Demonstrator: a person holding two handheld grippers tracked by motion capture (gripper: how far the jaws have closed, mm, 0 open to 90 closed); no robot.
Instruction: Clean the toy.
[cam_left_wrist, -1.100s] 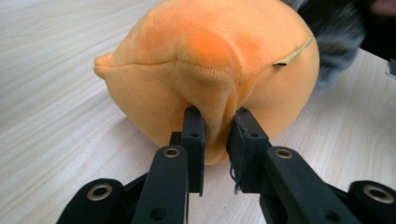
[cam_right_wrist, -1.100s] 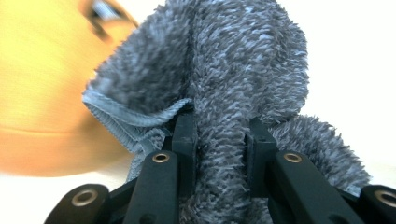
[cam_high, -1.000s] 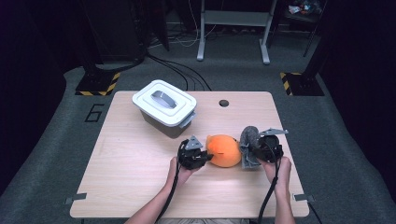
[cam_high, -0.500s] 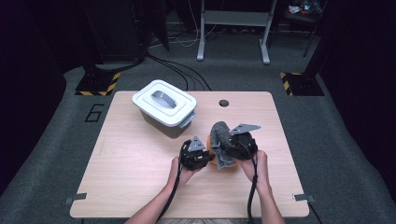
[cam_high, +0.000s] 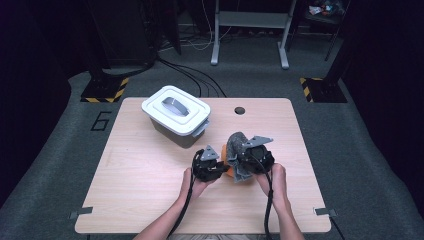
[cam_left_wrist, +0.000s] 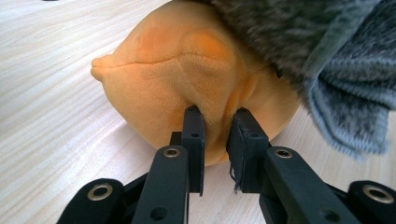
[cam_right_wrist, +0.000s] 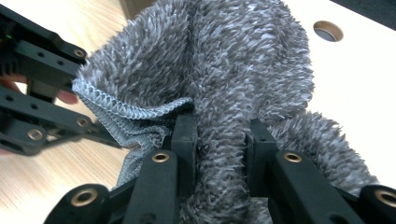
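1. Two grippers meet over the same bundle near the middle of the front half of the tabletop (cam_high: 150, 200), a little right of centre and well clear of every edge.

2. The left gripper (cam_left_wrist: 215, 135) has its jaws nearly together, pinching a fold of the orange plush toy (cam_left_wrist: 187, 79). The fingers (cam_left_wrist: 194, 135) bite only a small ridge of fabric low on the toy, so I judge that grip shallow: a firm tug from the other side could pull the fold free.

3. The right gripper (cam_right_wrist: 223, 135) is also nearly closed, squeezing a thick fold of the grey fluffy cloth (cam_right_wrist: 224, 60). The pile is deep and soft, so the pads may be holding fibres more than fabric, and the cloth could slide out under load.

4. From above, the cloth (cam_high: 236, 142) drapes over the toy (cam_high: 229, 172), which peeks out between the left gripper (cam_high: 209, 167) and the right gripper (cam_high: 250, 162). If the cloth drags on the plush while being moved, the toy may roll or lift off the tabletop with it.

5. The two tools sit just beside each other; crossed pulls could knock jaws together.

6. Farther back, toward the rear left, the lidded white box (cam_high: 175, 115) stands apart; a wide swing could clip it.
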